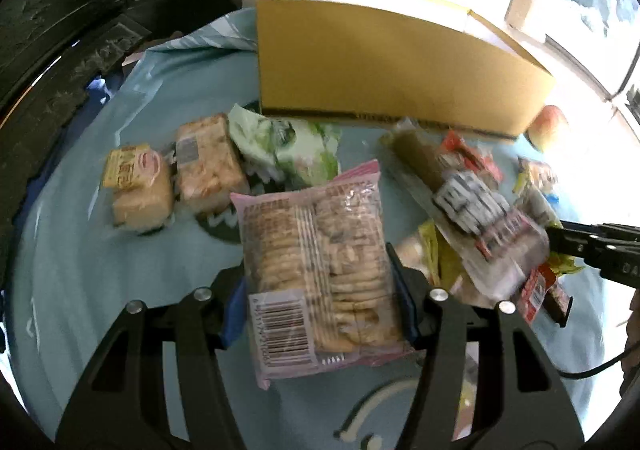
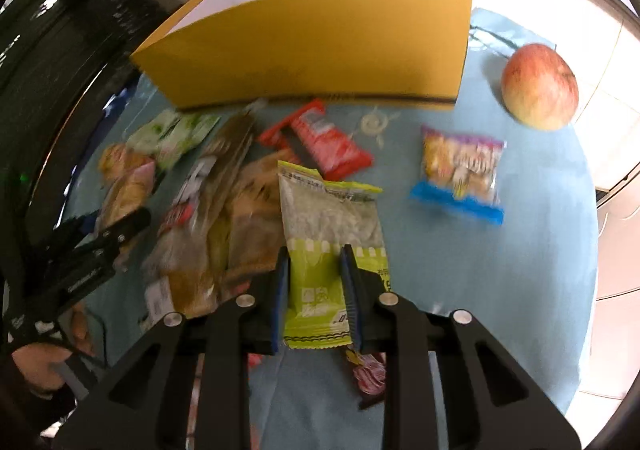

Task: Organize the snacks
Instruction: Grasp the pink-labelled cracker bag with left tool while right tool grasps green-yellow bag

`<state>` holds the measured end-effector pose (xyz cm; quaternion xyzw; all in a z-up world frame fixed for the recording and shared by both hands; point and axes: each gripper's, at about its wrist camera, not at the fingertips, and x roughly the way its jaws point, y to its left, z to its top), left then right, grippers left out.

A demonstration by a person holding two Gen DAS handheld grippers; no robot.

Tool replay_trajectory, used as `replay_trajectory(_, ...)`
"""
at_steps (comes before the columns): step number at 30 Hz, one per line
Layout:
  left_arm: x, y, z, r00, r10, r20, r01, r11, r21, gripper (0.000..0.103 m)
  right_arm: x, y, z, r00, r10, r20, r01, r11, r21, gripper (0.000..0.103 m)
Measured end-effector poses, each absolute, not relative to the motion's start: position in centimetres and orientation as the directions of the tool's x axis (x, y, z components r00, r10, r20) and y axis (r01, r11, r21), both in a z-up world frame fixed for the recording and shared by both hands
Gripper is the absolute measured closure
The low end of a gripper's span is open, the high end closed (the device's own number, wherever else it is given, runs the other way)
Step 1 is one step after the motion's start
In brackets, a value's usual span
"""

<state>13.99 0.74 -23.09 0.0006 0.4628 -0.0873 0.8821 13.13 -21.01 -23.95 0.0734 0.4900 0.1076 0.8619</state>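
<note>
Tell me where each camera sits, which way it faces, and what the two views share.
Left wrist: on the left hand-held gripper, looking forward and down along its fingers at the cracker pack they clamp; the right hand-held gripper's tip enters at the right edge.
Right wrist: on the right hand-held gripper, facing forward and down at the green packet it pinches; the left hand-held gripper and a hand show lower left.
Shared: yellow box, apple, blue cloth, snack pile.
</note>
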Motion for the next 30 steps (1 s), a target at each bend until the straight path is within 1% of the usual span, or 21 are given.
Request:
replay_trajectory(2, 13.3, 0.4, -23.5, 0.542, -0.145, -0.828, 0.169, 0.984, -0.061, 0.043, 12.2, -20.7, -23.8, 0.497, 0.257, -0.829, -0.137, 0.966, 0.217, 0.074)
replay_trajectory(4, 13.1, 0.3, -24.2, 0.527, -0.125, -0.841, 0.171, 0.984, -0.039, 0.043, 11.8, -20.7, -23.5, 0.525, 0.218, -0.822, -0.136, 0.976, 0.172, 0.062)
replay_trajectory(5, 13.2, 0.2, -24.5, 0.518, -0.116, -0.847, 0.164, 0.986, -0.035, 0.043, 12.0, -20.9, -23.2, 0.542, 0.183, -0.82, -0.118, 0.983, 0.141, 0.042)
replay_trajectory(6, 13.2, 0.3, -24.6, 0.512, -0.112, -0.851, 0.158, 0.987, -0.035, 0.043, 12.3, -20.9, -23.0, 0.564, 0.145, -0.813, -0.094, 0.989, 0.111, 0.031)
replay_trajectory(7, 13.6, 0.4, -25.0, 0.497, -0.105, -0.861, 0.15, 0.988, -0.034, 0.043, 12.7, -21.0, -23.1, 0.561, 0.136, -0.816, -0.088, 0.991, 0.104, 0.027)
replay_trajectory(10, 14.4, 1.0, -25.8, 0.48, -0.097, -0.872, 0.135, 0.99, -0.036, 0.04, 14.7, -20.9, -24.8, 0.504, 0.119, -0.856, -0.064, 0.993, 0.101, 0.026)
replay_trajectory(12, 14.5, 0.7, -25.9, 0.487, -0.08, -0.87, 0.146, 0.989, -0.009, 0.038, 15.3, -21.3, -26.2, 0.474, 0.094, -0.875, -0.033, 0.995, 0.089, 0.02)
replay_trajectory(14, 14.6, 0.6, -26.0, 0.485, -0.081, -0.871, 0.144, 0.989, -0.012, 0.037, 15.4, -21.4, -26.5, 0.474, 0.094, -0.875, -0.035, 0.995, 0.088, 0.022)
replay_trajectory(15, 14.5, 0.7, -25.9, 0.482, -0.086, -0.872, 0.147, 0.989, -0.017, 0.038, 15.3, -21.7, -26.3, 0.476, 0.108, -0.873, -0.041, 0.994, 0.1, 0.039)
replay_trajectory(16, 14.4, 0.7, -25.8, 0.482, -0.092, -0.871, 0.156, 0.988, -0.019, 0.043, 15.2, -21.7, -26.1, 0.474, 0.134, -0.87, -0.054, 0.991, 0.123, 0.046)
replay_trajectory(17, 14.2, 0.8, -25.7, 0.484, -0.098, -0.869, 0.167, 0.986, -0.018, 0.043, 15.1, -21.8, -25.9, 0.47, 0.174, -0.865, -0.067, 0.985, 0.161, 0.055)
replay_trajectory(18, 13.8, 0.8, -25.7, 0.487, -0.101, -0.867, 0.176, 0.984, -0.016, 0.043, 14.8, -21.8, -25.4, 0.47, 0.215, -0.856, -0.092, 0.977, 0.195, 0.068)
replay_trajectory(19, 13.4, 0.8, -25.7, 0.491, -0.104, -0.865, 0.183, 0.983, -0.014, 0.043, 14.6, -21.6, -25.2, 0.47, 0.225, -0.853, -0.104, 0.974, 0.199, 0.072)
replay_trajectory(20, 12.9, 1.0, -25.6, 0.495, -0.118, -0.861, 0.187, 0.982, -0.027, 0.044, 14.4, -21.5, -24.9, 0.468, 0.24, -0.85, -0.119, 0.971, 0.209, 0.081)
replay_trajectory(22, 12.1, 1.4, -25.0, 0.51, -0.129, -0.851, 0.174, 0.984, -0.045, 0.044, 13.8, -21.4, -24.3, 0.473, 0.262, -0.841, -0.129, 0.965, 0.228, 0.089)
replay_trajectory(23, 11.9, 1.5, -24.7, 0.518, -0.135, -0.845, 0.167, 0.984, -0.055, 0.044, 13.5, -21.5, -23.9, 0.479, 0.279, -0.833, -0.134, 0.96, 0.245, 0.099)
replay_trajectory(24, 11.8, 1.7, -24.2, 0.527, -0.144, -0.837, 0.164, 0.984, -0.066, 0.044, 13.3, -21.3, -23.7, 0.487, 0.275, -0.829, -0.132, 0.961, 0.241, 0.103)
replay_trajectory(26, 11.5, 1.8, -23.0, 0.545, -0.157, -0.823, 0.169, 0.983, -0.076, 0.044, 12.6, -21.4, -23.1, 0.508, 0.263, -0.82, -0.133, 0.965, 0.227, 0.103)
replay_trajectory(28, 11.3, 1.7, -22.6, 0.544, -0.151, -0.826, 0.174, 0.983, -0.065, 0.043, 12.1, -21.1, -22.6, 0.537, 0.189, -0.822, -0.124, 0.982, 0.145, 0.103)
replay_trajectory(29, 11.3, 1.8, -22.7, 0.539, -0.147, -0.829, 0.175, 0.983, -0.061, 0.043, 12.1, -21.1, -22.4, 0.549, 0.169, -0.818, -0.132, 0.985, 0.114, 0.096)
replay_trajectory(30, 11.1, 1.8, -23.0, 0.531, -0.144, -0.835, 0.174, 0.983, -0.059, 0.043, 12.3, -20.6, -22.4, 0.546, 0.155, -0.823, -0.133, 0.986, 0.097, 0.067)
